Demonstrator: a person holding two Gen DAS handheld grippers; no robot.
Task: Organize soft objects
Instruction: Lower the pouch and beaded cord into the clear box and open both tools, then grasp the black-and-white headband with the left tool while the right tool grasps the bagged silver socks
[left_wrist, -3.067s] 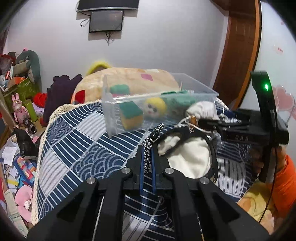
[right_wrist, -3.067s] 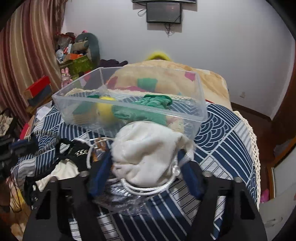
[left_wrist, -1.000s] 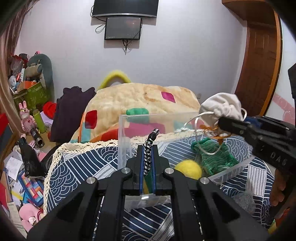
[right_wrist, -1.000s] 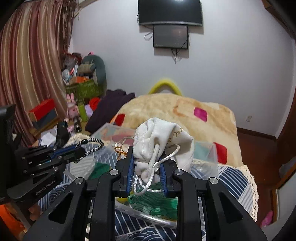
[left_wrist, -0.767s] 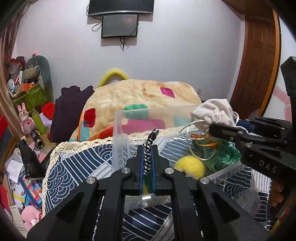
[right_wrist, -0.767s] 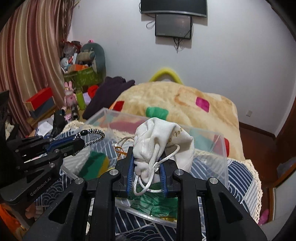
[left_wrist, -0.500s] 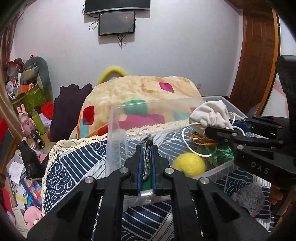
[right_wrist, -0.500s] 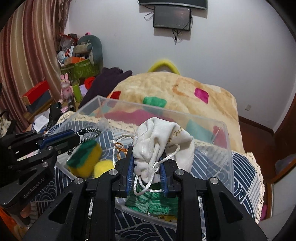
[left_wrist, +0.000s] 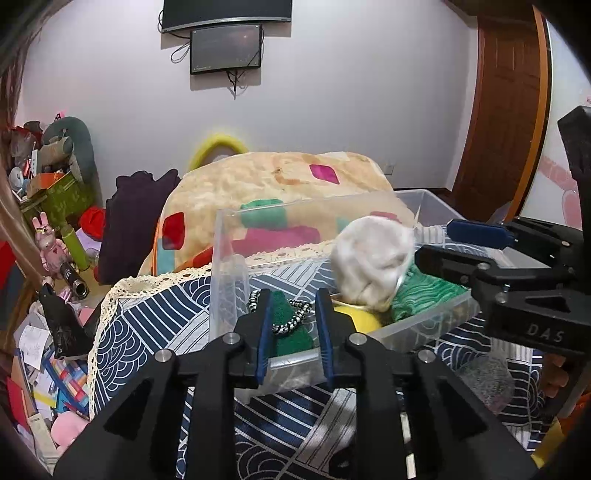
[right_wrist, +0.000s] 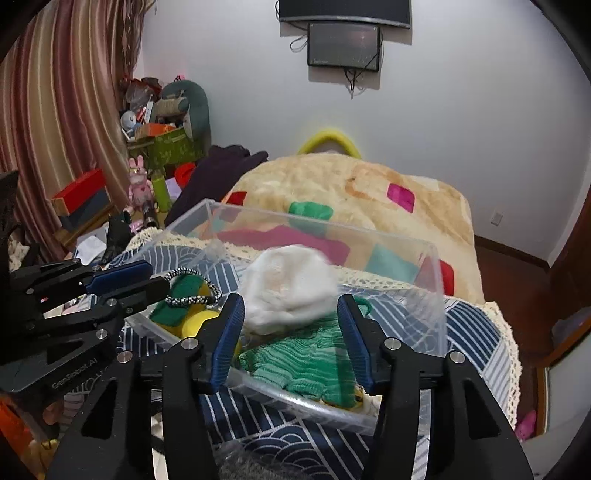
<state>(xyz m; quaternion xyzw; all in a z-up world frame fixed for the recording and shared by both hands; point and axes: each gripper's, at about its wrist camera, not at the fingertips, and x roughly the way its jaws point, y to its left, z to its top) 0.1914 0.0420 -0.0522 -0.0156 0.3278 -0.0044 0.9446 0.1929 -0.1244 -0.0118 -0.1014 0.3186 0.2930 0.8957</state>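
Two grippers, left gripper (left_wrist: 291, 325) and right gripper (right_wrist: 291, 332), jaws apart over clear plastic bin (right_wrist: 428, 295), blurred white drawstring pouch (right_wrist: 291, 291) and black-and-white braided cord (left_wrist: 291, 325) lying free inside.

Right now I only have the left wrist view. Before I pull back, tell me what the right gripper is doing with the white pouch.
Observer: The right gripper is wide open. The white pouch shows blurred between its fingers, gripped by neither, over the clear bin.
Operator: Say what lies under it.
Observer: The green knit cloth, inside the bin against its near wall.
Operator: Check my cord.
Observer: The black-and-white cord lies looped on the green and yellow sponge, right at the tip of the open left gripper. I cannot tell if they touch.
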